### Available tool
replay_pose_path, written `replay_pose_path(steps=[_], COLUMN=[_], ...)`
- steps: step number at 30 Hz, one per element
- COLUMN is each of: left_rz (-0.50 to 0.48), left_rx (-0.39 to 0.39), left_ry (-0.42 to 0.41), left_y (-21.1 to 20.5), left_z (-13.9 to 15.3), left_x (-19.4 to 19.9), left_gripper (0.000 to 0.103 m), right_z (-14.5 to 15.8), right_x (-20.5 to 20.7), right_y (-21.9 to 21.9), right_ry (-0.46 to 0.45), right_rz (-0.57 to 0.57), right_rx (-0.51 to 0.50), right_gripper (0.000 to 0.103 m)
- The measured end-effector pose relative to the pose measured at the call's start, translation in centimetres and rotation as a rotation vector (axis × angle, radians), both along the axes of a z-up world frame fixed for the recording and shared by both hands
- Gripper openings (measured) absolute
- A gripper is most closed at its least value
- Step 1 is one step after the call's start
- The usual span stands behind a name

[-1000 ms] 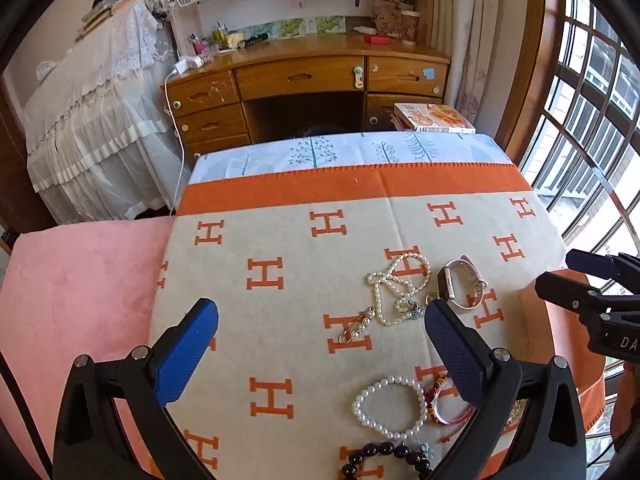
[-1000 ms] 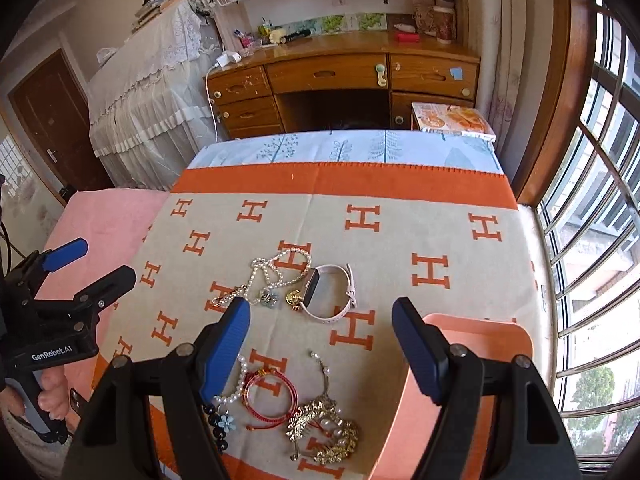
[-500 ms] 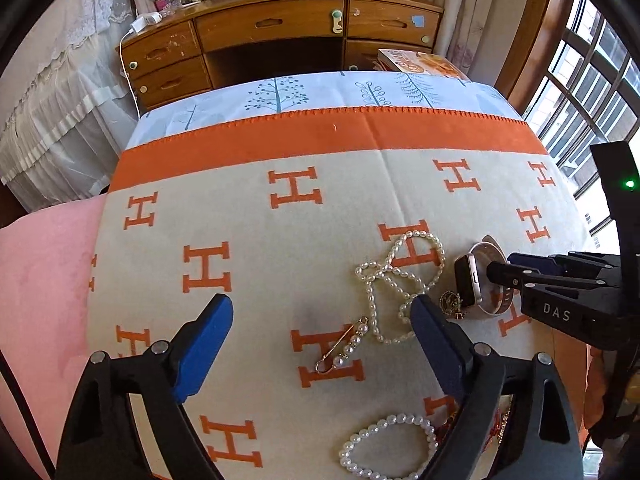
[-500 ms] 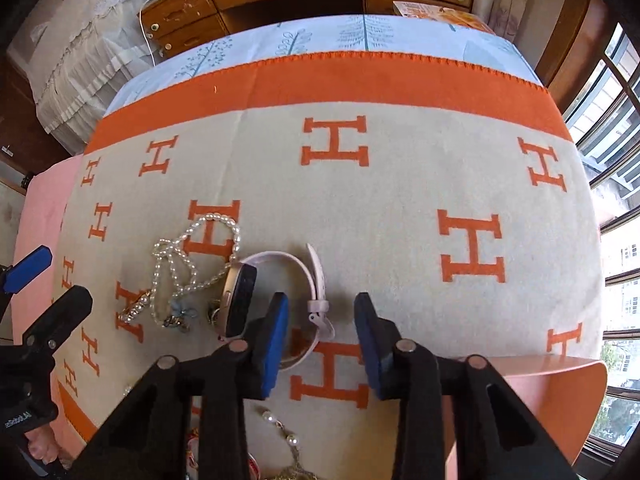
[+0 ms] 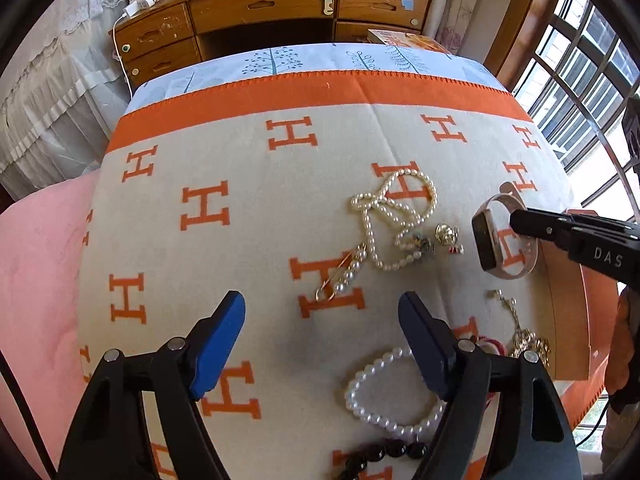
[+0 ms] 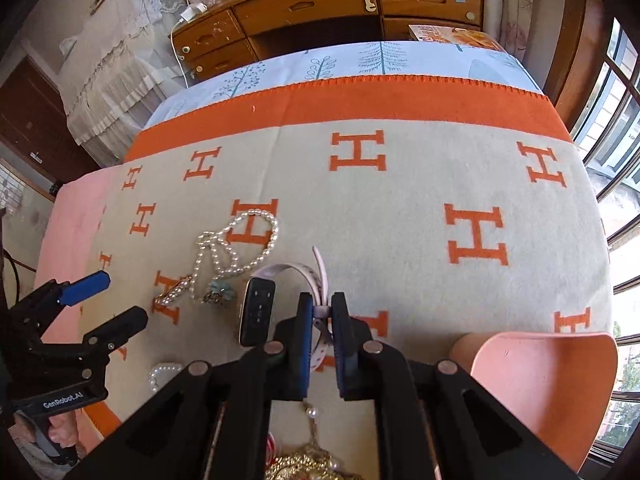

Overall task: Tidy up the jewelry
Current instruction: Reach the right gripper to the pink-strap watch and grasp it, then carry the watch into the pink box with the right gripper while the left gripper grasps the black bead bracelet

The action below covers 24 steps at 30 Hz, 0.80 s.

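My right gripper (image 6: 321, 309) is shut on the pale pink strap of a smart watch (image 6: 258, 310), which also shows in the left wrist view (image 5: 486, 242). A long pearl necklace (image 5: 394, 216) lies left of the watch, with a gold pearl pin (image 5: 340, 280) and a small gold charm (image 5: 447, 234) beside it. My left gripper (image 5: 322, 322) is open and empty above the blanket, just short of the pin. A pearl bracelet (image 5: 384, 392), black beads (image 5: 384, 450), a red bangle (image 5: 490, 342) and a gold chain (image 5: 520, 332) lie nearer.
The jewelry lies on a beige blanket with orange H marks (image 5: 248, 240). An orange-pink tray (image 6: 548, 380) sits at the right front edge. A wooden desk (image 5: 280, 8) stands beyond the bed and windows (image 5: 580, 64) are at the right.
My right gripper has lowered over the watch and closed on its strap. My left gripper has moved forward and down toward the pearl necklace, still open.
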State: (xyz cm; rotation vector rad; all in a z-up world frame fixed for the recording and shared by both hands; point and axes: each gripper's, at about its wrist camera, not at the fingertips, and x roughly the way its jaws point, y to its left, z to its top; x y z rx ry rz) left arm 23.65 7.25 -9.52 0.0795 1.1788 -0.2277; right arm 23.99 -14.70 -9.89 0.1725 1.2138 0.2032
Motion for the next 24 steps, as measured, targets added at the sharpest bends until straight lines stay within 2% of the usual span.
replay_pose_path(steps=[4,9,13,19,24], left_rz=[-0.010,-0.072,-0.144,-0.181,-0.186], left_rx=[-0.019,-0.028,-0.012,0.032,0.073], left_ry=[0.011,0.049,0.089,0.118,0.109], left_y=[1.3,1.7,1.0,0.1,-0.6], left_z=[0.1,-1.1,-2.6,-3.9,-4.0], left_x=[-3.2,-7.8,-10.5,-11.4,-11.0], left_gripper=[0.077,0.077,0.062,0.050,0.049], right_z=[1.3,2.5,3.5,5.1,6.2], right_x=[-1.7,-3.8,-5.4,-8.6,-11.6], right_y=[-0.1,0.0,-0.3,-2.1,-5.9], right_ry=[-0.028,-0.053,-0.077,-0.132,-0.190], right_rz=[0.009,0.020,0.018,-0.015,-0.117], right_rx=[0.042,0.087,0.111,0.160,0.138], right_gripper=[0.009,0.009,0.009,0.009,0.009])
